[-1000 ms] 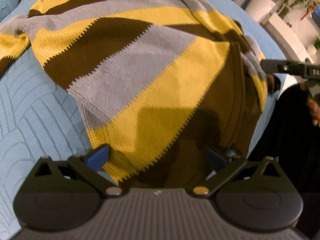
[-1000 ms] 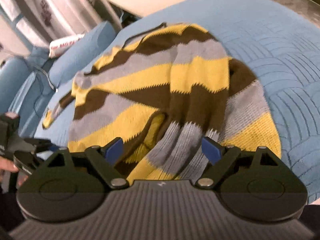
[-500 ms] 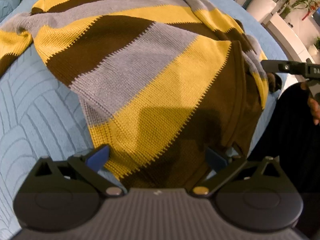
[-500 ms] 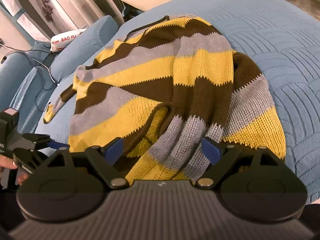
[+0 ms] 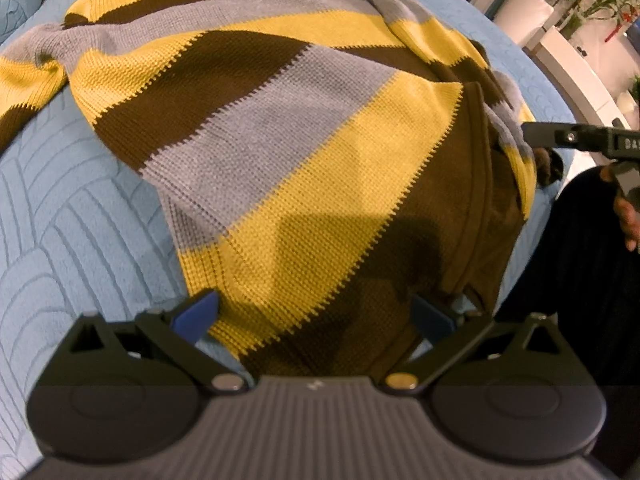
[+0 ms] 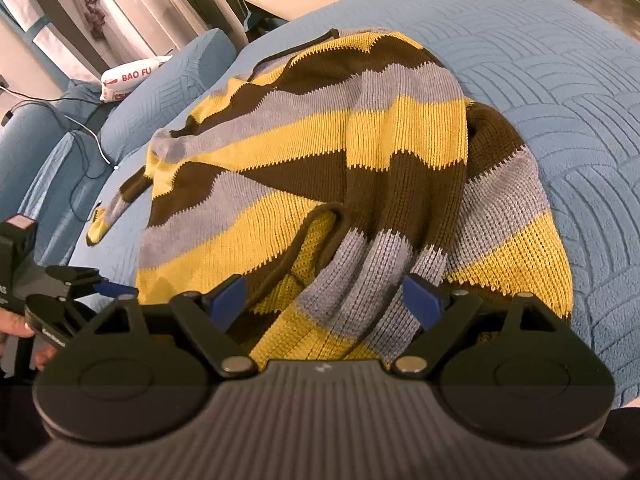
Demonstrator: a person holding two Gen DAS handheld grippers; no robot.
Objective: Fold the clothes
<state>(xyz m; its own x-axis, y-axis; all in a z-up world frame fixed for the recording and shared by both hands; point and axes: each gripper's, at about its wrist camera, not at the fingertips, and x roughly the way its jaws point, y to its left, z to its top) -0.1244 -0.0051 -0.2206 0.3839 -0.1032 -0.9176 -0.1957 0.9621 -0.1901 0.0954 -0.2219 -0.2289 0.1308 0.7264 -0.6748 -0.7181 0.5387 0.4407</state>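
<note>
A knitted sweater [image 5: 280, 128] with yellow, brown and grey stripes lies spread on a blue quilted bed [image 5: 60, 240]. My left gripper [image 5: 314, 314] is open, its blue pads straddling the sweater's near hem corner just above the fabric. In the right wrist view the same sweater [image 6: 320, 152] shows a bunched grey and yellow sleeve at its near edge. My right gripper [image 6: 326, 300] is open over that bunched sleeve. Each gripper appears in the other's view: the right one [image 5: 560, 138] at the sweater's far side, the left one [image 6: 80, 284] at the hem.
Blue pillows [image 6: 172, 88] and a white packet [image 6: 128, 78] lie beyond the sweater, with a cable [image 6: 80, 120] beside them. White planters with plants [image 5: 560, 0] stand past the bed's edge. A person's dark clothing [image 5: 580, 260] and hand [image 5: 628, 216] are at the bedside.
Both grippers have moved forward and lower toward the sweater, which now looms larger in both views. Both stay open and the sweater has not moved.
</note>
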